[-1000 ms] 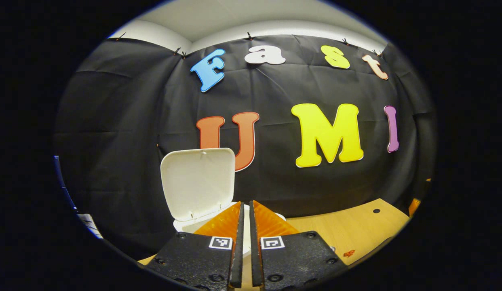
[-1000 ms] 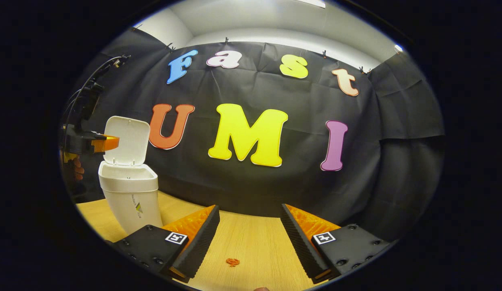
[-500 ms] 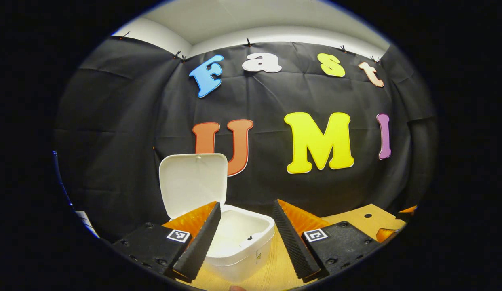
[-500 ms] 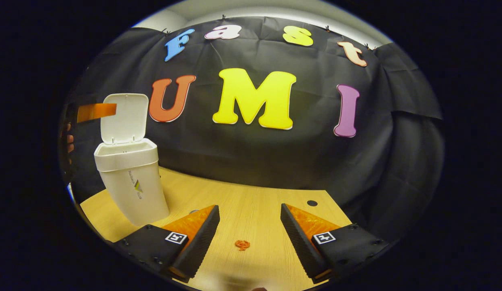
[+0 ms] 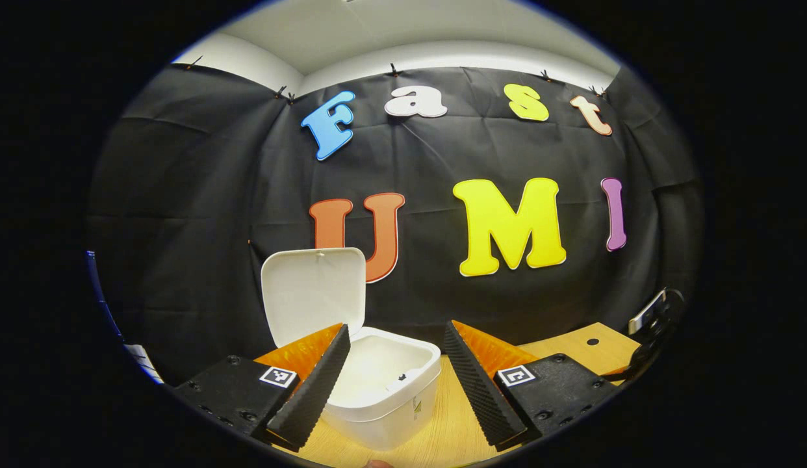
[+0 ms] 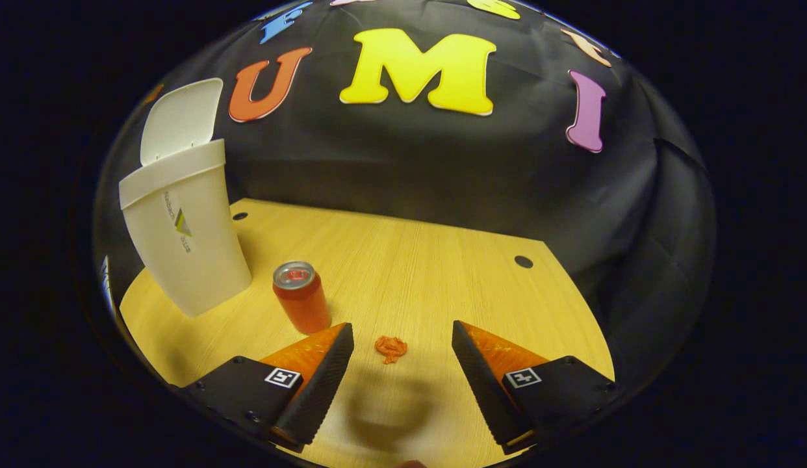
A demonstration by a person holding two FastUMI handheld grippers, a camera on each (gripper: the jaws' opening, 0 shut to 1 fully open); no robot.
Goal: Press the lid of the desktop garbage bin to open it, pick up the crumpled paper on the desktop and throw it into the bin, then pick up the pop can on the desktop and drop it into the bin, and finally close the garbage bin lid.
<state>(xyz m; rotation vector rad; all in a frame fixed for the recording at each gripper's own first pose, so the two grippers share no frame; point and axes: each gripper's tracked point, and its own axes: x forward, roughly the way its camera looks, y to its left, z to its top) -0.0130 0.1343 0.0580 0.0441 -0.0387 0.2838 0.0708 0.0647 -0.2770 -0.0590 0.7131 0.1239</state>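
1. The white plastic desktop bin [image 6: 182, 240] stands on the pale wooden counter [image 6: 410, 260] with its white hinged lid [image 5: 312, 302] upright and open.
2. The right tongs [image 6: 401, 370], spread and empty, hang just above the small crumpled orange paper [image 6: 391, 348].
3. Lower them straight down, centring the paper between the jaws, clear of the red pop can [image 6: 301, 296] standing just beside.
4. The left tongs [image 5: 394, 377], spread and empty, hover over the bin's mouth; better moved aside.

White bin [image 6: 182, 240] lid [image 6: 179, 117] up, red can [image 6: 302, 296] upright, crumpled paper [image 6: 391, 348] nearby
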